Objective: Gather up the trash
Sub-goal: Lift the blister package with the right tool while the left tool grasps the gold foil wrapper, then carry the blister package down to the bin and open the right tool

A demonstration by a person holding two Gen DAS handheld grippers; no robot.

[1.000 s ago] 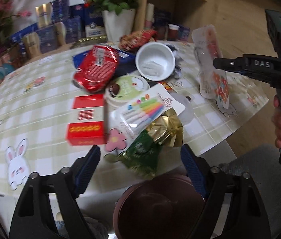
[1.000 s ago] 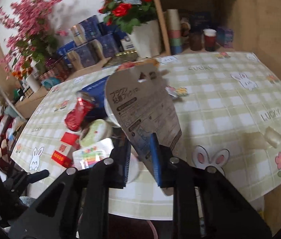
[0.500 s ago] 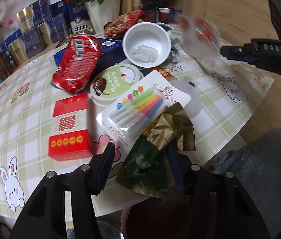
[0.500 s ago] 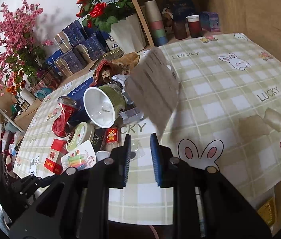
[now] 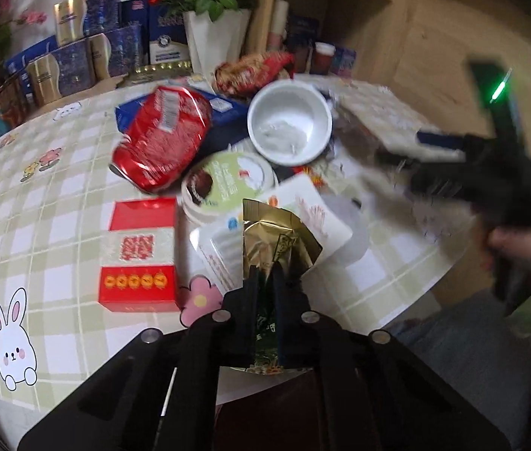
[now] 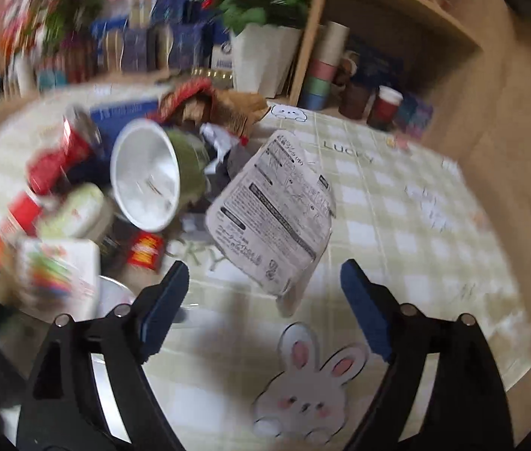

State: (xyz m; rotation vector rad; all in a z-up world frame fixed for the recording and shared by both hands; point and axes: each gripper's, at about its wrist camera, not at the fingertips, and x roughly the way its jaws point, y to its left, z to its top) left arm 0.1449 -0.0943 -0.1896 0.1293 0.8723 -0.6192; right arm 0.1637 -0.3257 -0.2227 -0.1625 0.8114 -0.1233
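**Left tongs pinch the wrapper as the right tongs let the card go**

A round table (image 5: pixel 51 195) under a glossy green-checked cloth printed with rabbits carries the litter, with boxes and potted red flowers behind it.

At the bottom centre of the left wrist view, the left gripper (image 5: pixel 265 282) has just closed and now pinches the crinkled green-and-gold foil wrapper (image 5: pixel 276 240). It looks ready to lift toward the dark brown bin (image 5: pixel 265 409) below the table edge.

The right gripper (image 6: pixel 261 293) has just sprung wide. The stiff printed backing card (image 6: pixel 276 218) it carried a second ago hangs loose in the centre of its view, touching neither pad.

Beyond lie a crushed red can (image 5: pixel 164 139), a white paper bowl (image 5: pixel 290 124), a round lidded tub (image 5: pixel 228 184) and a red carton (image 5: pixel 139 255), all still uncollected.
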